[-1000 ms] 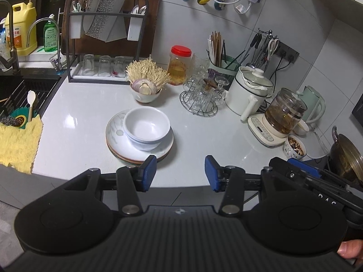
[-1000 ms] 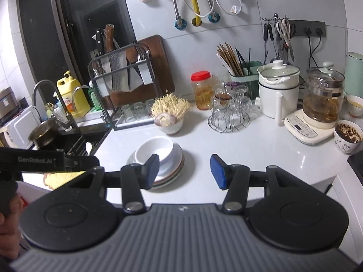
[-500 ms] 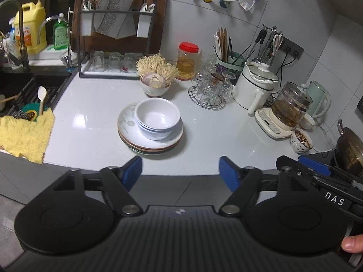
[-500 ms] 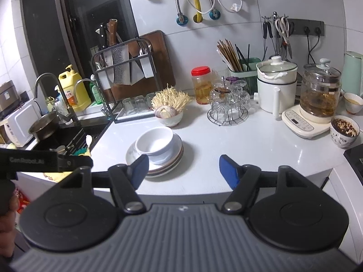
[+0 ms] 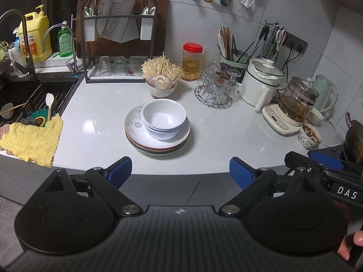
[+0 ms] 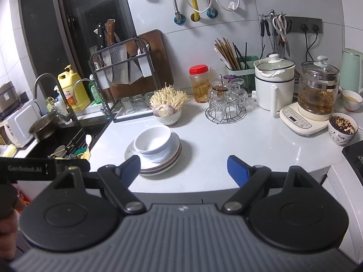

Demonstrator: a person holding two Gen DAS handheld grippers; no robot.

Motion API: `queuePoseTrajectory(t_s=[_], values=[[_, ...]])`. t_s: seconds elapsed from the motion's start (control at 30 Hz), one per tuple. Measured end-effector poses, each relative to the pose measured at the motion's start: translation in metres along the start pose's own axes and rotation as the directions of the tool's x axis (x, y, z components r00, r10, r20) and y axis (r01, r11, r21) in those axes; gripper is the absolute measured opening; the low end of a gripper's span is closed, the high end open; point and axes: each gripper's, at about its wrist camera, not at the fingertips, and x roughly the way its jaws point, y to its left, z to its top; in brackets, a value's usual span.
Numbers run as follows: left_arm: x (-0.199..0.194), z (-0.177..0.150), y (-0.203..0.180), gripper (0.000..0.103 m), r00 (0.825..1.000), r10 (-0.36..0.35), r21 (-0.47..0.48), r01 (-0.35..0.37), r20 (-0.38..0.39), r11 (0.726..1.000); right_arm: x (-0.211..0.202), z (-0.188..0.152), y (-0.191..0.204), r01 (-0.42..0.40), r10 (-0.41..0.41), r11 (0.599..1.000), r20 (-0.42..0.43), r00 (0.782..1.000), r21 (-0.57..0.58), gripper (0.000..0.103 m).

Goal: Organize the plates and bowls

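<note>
left gripper: jaws just been opening, now spread wide, nothing between them; held short of the counter's front edge, well apart from the stack.
right gripper: jaws likewise just been opening, released and empty; left pad overlaps the plates in view but looks apart from them.
change: both pairs of pads farther apart than a second ago; stack looks the same as before.
meaning: probably readying a grasp, or just let go; cannot tell which.
bowls: white, nested, sitting on the plates, slightly off-centre.
plates: stacked mid-counter, near the front.
edges: counter front edge close under both grippers; sink drops away at left.
open room: bare counter right of the stack and in front of the glass rack.
crowded: bowl of mushrooms behind the stack; kettle and small cup to the right.
</note>
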Motion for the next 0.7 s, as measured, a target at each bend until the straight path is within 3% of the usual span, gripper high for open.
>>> queuePoseTrajectory(t_s=[0.7], values=[[0.0062,-0.0056,-0.0038,0.096,0.998,0.050,0.003,-0.050,-0.026,0.999,0.0055,0.0010,-0.0053,0.033,-0.033,0.999,-0.006,0.999,0.007,0.086]])
